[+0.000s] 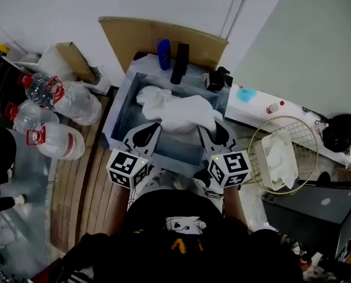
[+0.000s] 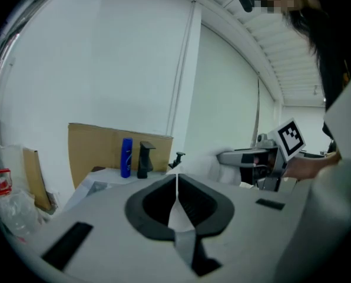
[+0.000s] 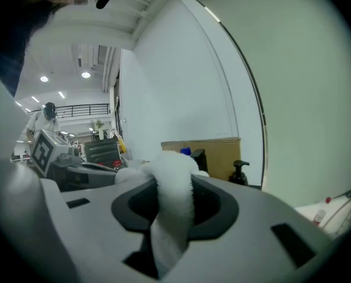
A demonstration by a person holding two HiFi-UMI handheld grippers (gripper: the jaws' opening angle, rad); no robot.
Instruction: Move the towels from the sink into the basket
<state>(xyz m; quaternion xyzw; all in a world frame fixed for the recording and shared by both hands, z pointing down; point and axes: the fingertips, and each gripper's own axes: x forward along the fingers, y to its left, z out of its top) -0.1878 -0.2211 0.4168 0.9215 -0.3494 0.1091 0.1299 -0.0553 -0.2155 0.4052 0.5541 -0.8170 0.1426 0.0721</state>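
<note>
Clear plastic jugs [image 1: 55,140] with red handles stand at far left, well apart from the work. Next comes your left gripper [image 1: 149,131], its jaws pinched together on a thin edge of the white towel [image 1: 178,111]. In the left gripper view only a slim white sliver shows between the closed pads.

That towel lies bunched over the grey sink [image 1: 118,114], strung between your two tools. Whether its underside touches the basin cannot be told from above. Behind it a blue bottle [image 1: 164,55] stands on the sink's back ledge against a sheet of cardboard [image 1: 134,37].

Your right gripper [image 1: 208,128] is clenched on a thick fold of the same towel, which bulges up between the jaws and hangs below them. Further right, near the sink, sits the round wire basket [image 1: 250,149] with another white towel [image 1: 278,158] lying inside it.
</note>
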